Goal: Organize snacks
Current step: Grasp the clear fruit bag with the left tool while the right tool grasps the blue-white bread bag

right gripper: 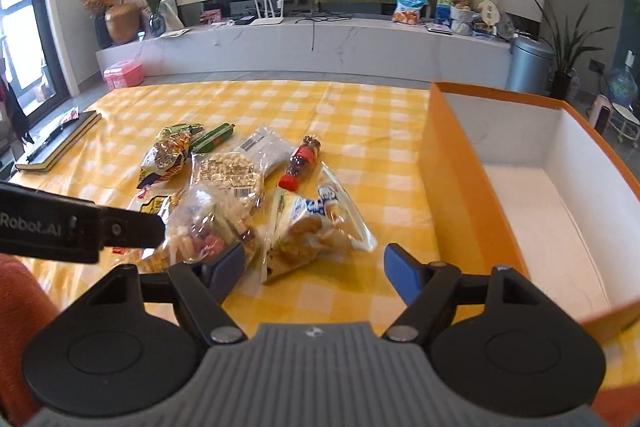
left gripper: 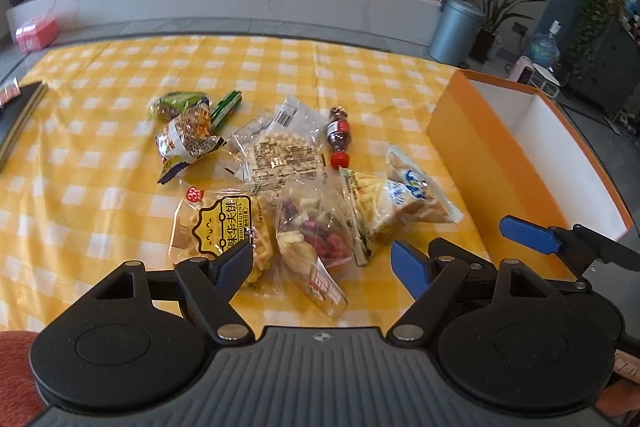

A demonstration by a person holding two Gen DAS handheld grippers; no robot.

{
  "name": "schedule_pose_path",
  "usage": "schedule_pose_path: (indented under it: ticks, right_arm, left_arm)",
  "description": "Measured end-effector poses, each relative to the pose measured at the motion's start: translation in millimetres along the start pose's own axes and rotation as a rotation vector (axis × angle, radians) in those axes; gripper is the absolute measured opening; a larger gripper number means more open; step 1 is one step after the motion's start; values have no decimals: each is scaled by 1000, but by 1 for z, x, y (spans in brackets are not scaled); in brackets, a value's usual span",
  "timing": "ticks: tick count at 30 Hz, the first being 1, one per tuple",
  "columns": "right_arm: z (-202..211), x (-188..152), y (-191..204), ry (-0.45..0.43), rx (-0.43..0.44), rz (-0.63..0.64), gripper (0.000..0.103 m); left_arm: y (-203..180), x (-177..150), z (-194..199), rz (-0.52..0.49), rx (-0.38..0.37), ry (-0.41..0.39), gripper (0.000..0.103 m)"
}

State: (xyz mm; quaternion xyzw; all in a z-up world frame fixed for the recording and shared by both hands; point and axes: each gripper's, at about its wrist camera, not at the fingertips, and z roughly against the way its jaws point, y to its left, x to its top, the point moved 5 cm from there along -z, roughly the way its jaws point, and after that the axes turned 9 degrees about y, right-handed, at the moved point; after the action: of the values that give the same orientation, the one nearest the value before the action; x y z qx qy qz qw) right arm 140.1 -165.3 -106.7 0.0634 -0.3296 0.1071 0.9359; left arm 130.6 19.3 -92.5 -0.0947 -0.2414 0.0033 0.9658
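So the snacks (right gripper: pixel 240 195) are all in one loose heap in the middle of the yellow check cloth (right gripper: pixel 360 115) — a clear mixed bag (left gripper: pixel 316 227) and a waffle pack (left gripper: pixel 220 227) nearest the grippers, a white-and-blue bread bag (right gripper: pixel 316 219) just to the right of those, a little cola bottle (right gripper: pixel 298 163) lying on its side behind, plus a couple of foil packs further back. The orange box (right gripper: pixel 452 179) sits at the right of the pile with its white inside showing nothing in it, so by my read this is the very start: nothing sorted yet, just the reach-in for the first pick. Left gripper (left gripper: pixel 324 259) is wide open over the mixed bag with nothing pinched. Right gripper (right gripper: pixel 316 267) is open too, lined up on the near end of the bread bag, pads not on it as far as I can see. Next move probably wants each one to drop onto its own bag and close gently — those wrappers overlap, so a sloppy grab could drag a neighbour along — then carry over the box wall.
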Motion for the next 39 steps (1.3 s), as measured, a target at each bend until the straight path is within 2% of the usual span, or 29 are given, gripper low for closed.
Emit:
schedule_pose_path:
  ticks: [7,10,14,19,20,23,26,32,39]
  right_arm:
    - [-48,16,-5,15,1,33,75]
    - [-62,20,-6,2,2,41,79]
    - [-83,20,-13,21,29,7,78]
    - [-99,14,-20,69,110,-68,67]
    - [-98,14,-19,69,113,-70,61]
    - [-93,12,-18,63,102,-62,59]
    - [-90,9,-25,74,89,-76,59]
    - [-90,5,-44,98,131,-179,59]
    - [-91,4,-47,103,138,-200,58]
  left_arm:
    - [6,13,-35,47,15,54,93]
    - [5,16,-46,58,16,55,93]
    - [2,19,-57,57,10,62,93]
    - [1,18,-65,30,40,68,92]
    - [1,18,-66,34,33,73,92]
    - [0,18,-69,43,8,94,92]
    - [-3,16,-69,2,16,82,92]
    - [-18,7,-77,-162,85,87,92]
    - [-23,7,-84,-214,150,68,86]
